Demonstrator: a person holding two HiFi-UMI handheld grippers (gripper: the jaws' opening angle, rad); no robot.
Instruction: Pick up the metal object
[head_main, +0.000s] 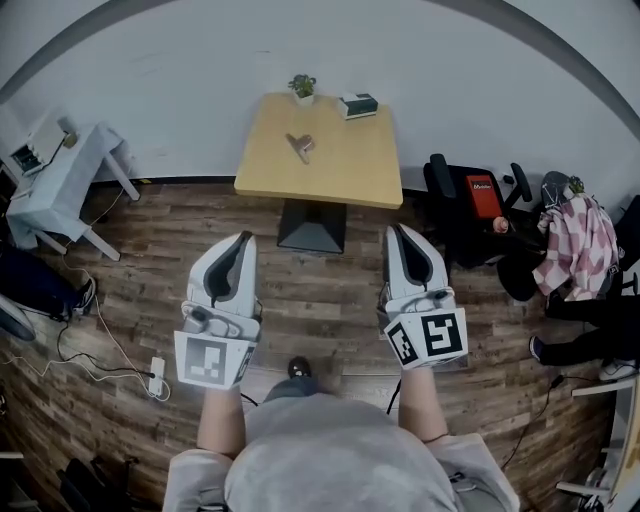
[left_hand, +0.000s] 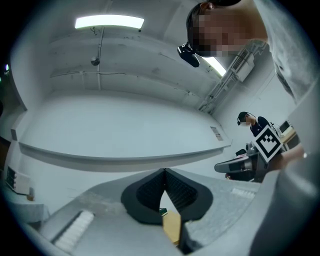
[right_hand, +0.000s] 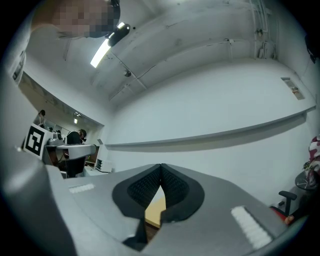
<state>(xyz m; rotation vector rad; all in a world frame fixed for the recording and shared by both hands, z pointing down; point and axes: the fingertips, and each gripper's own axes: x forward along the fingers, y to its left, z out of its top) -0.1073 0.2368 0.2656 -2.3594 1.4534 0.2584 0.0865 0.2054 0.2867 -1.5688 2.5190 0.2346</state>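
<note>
A small metal object (head_main: 301, 146) lies near the middle of a light wooden table (head_main: 350, 175) by the far wall, seen in the head view. Both grippers are held well short of the table, over the wood floor. My left gripper (head_main: 245, 238) is shut with its tips touching and nothing between them. My right gripper (head_main: 393, 230) is shut too, and empty. In the left gripper view the left gripper (left_hand: 164, 170) points up at the wall, with a sliver of the table (left_hand: 172, 226) under its tips. The right gripper (right_hand: 161, 165) shows the same, the table (right_hand: 156, 212) just below.
A small potted plant (head_main: 302, 87) and a dark box (head_main: 358, 104) stand at the table's far edge. A white side table (head_main: 70, 175) is at the left. A black chair (head_main: 470, 205) and draped clothing (head_main: 583, 245) crowd the right. Cables and a power strip (head_main: 157, 376) lie on the floor.
</note>
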